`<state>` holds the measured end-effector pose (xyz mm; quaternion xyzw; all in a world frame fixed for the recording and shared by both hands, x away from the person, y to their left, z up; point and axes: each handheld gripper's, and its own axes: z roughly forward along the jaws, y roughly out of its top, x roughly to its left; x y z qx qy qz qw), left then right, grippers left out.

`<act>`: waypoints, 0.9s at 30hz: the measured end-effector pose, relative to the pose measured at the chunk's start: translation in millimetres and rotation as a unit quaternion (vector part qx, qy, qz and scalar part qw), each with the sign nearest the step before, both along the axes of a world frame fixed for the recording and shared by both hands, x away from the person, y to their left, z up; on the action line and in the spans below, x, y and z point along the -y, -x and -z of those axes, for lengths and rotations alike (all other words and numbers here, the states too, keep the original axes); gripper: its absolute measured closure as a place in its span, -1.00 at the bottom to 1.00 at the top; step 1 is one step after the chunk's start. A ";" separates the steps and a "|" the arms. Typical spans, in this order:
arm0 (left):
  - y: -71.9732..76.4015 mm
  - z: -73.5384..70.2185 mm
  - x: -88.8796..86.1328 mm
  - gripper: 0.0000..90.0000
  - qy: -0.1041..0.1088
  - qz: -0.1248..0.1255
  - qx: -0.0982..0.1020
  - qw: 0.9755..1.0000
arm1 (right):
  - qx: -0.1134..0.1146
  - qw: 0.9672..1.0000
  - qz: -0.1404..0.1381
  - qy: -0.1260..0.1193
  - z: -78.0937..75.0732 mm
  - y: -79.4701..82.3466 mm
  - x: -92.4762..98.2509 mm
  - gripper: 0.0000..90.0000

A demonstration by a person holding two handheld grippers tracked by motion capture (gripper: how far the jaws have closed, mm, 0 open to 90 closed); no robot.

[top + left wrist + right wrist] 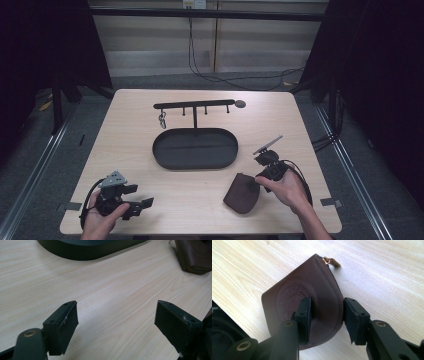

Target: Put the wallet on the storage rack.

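1. We see a light wood table point(150, 200) with a person's two hands coming in from the near edge, one gripper in each.
2. Left gripper point(134, 196) sits low over the near left part of the table. In the left gripper view its jaws stand wide apart with bare wood between them, nothing held.
3. Right gripper point(325, 315) is at the near right, tilted down onto a brown leather pouch point(297, 295) that lies flat on the table.
4. In the right gripper view the jaws straddle the pouch's curved zip edge: one jaw lies on the embossed round stamp on top, the other stands just beside the edge. Jaws are partly closed; we cannot tell whether they actually pinch it.
5. The pouch's gold zip pull point(331, 261) sticks out at the far end, resting on the wood.
6. From the high view the pouch point(242, 192) is just in front of a dark oval tray point(195, 148) at the table's centre.
7. Behind the tray stands a dark T-shaped rack point(194, 105) with pegs; a small key ring point(162, 119) hangs near its left end.
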<state>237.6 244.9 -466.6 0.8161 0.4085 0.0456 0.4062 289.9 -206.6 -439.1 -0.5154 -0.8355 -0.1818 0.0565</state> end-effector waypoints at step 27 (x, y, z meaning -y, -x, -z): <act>-0.9 -0.1 0.7 -0.58 0.005 0.001 -0.001 1.000 | 0.024 1.000 -0.008 0.015 -27.6 -2.2 -4.5 0.58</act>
